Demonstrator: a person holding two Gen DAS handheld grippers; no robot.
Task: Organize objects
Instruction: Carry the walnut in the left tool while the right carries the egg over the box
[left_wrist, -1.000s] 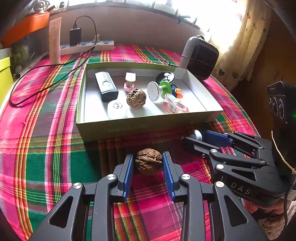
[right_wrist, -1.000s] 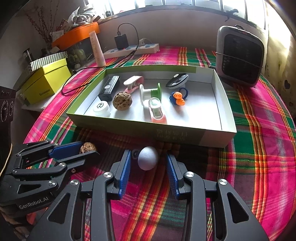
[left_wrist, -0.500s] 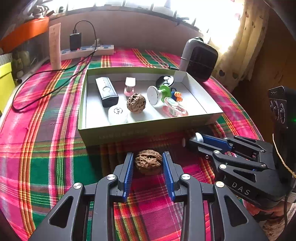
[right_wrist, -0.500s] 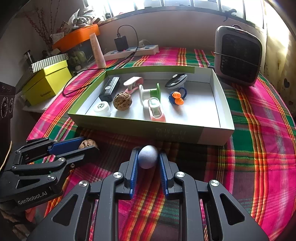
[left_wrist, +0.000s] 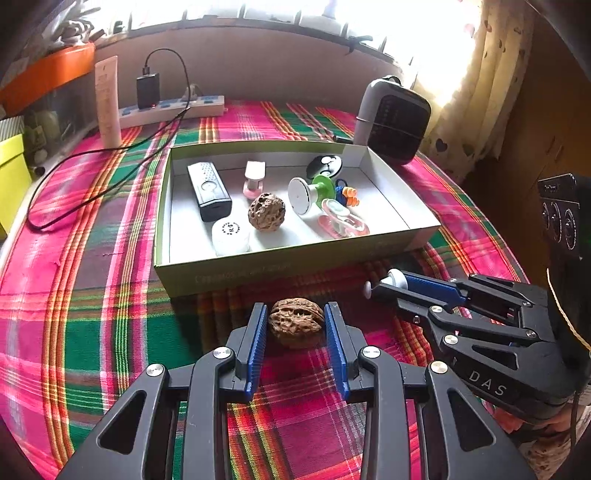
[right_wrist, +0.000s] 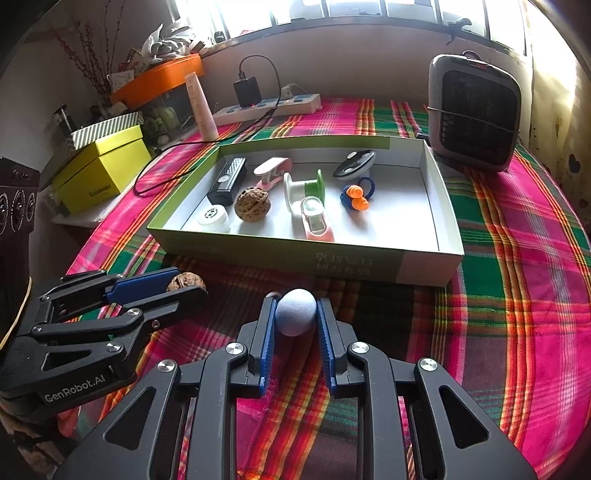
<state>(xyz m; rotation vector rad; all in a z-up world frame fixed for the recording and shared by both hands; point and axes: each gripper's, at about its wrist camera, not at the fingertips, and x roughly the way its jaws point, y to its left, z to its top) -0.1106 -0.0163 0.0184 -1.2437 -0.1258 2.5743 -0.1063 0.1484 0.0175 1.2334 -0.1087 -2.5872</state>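
Walnut (left_wrist: 296, 323): frame centre, left gripper (left_wrist: 296, 325) clamped on it.
Ball (right_wrist: 296, 312): lower centre, right gripper (right_wrist: 295, 314) clamped on it.

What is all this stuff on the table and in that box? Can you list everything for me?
Shallow box: 1, green outside, white inside, on the plaid cloth.
In the box: black remote; white round cap; brown walnut; white-and-green spool; 2 pink-and-white clips; black-and-white oval gadget; orange earplugs on blue cord.
Second walnut: brown, on the cloth before the box.
Egg-shaped ball: pale blue-grey.
Heater: grey-black, behind the box.
Power strip: white, with black charger.
Tube: pale, upright.
Yellow box: left.
Left gripper: around the second walnut.
Right gripper: clamping the ball.
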